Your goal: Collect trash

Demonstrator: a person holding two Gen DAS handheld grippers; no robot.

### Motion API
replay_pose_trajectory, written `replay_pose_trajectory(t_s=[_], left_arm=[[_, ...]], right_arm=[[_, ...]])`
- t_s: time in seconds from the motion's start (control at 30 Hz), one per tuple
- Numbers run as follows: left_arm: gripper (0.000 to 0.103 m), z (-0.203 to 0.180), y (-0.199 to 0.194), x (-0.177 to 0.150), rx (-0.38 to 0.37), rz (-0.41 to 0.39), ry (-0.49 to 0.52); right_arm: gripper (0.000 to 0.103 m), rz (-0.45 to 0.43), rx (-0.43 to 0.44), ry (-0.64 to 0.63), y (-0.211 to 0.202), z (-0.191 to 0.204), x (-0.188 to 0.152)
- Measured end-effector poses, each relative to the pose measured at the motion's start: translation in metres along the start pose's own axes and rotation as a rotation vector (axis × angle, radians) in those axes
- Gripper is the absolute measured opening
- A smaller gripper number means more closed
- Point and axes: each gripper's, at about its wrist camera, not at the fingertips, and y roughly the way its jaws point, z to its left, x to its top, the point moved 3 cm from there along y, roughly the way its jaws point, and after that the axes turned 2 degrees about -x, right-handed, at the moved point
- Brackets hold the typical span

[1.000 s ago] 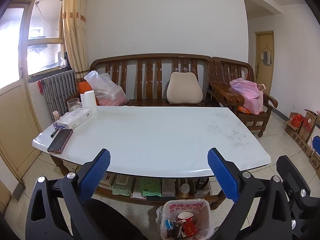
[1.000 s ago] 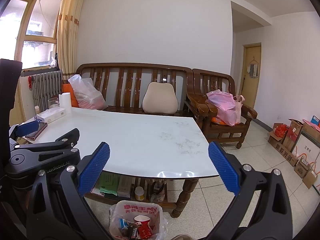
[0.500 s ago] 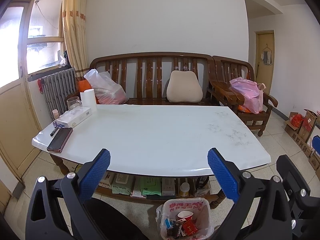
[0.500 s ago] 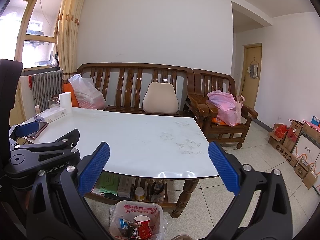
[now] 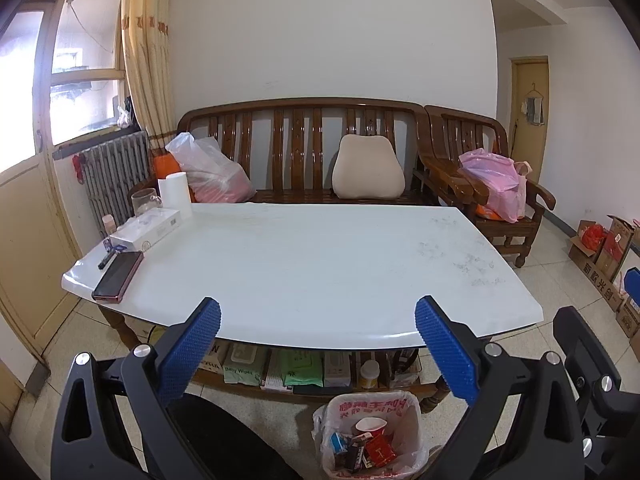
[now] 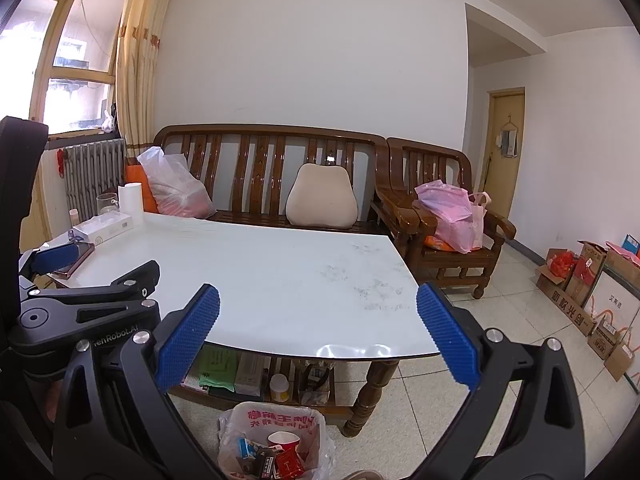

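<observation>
Both grippers, left (image 5: 318, 338) and right (image 6: 318, 336), gape empty above the lower-centre bin (image 5: 374, 404), trash apparently collected.

A phone (image 5: 117, 277) lies at the table's (image 5: 320, 264) left corner, a tissue box (image 5: 145, 229) and paper roll (image 5: 175, 196) along its left edge.

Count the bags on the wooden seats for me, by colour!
Clear bag: 1
Pink bag: 1
Total: 2
</observation>
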Motion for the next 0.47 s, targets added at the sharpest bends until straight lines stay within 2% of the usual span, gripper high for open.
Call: replay_pose_trajectory(t_s=[0.47], left_arm=[[0.095, 0.0029, 0.0033, 0.0016, 0.038, -0.005, 0.007]], right_arm=[[0.096, 0.006, 0.005, -0.003, 0.0067, 0.0007, -0.0023]])
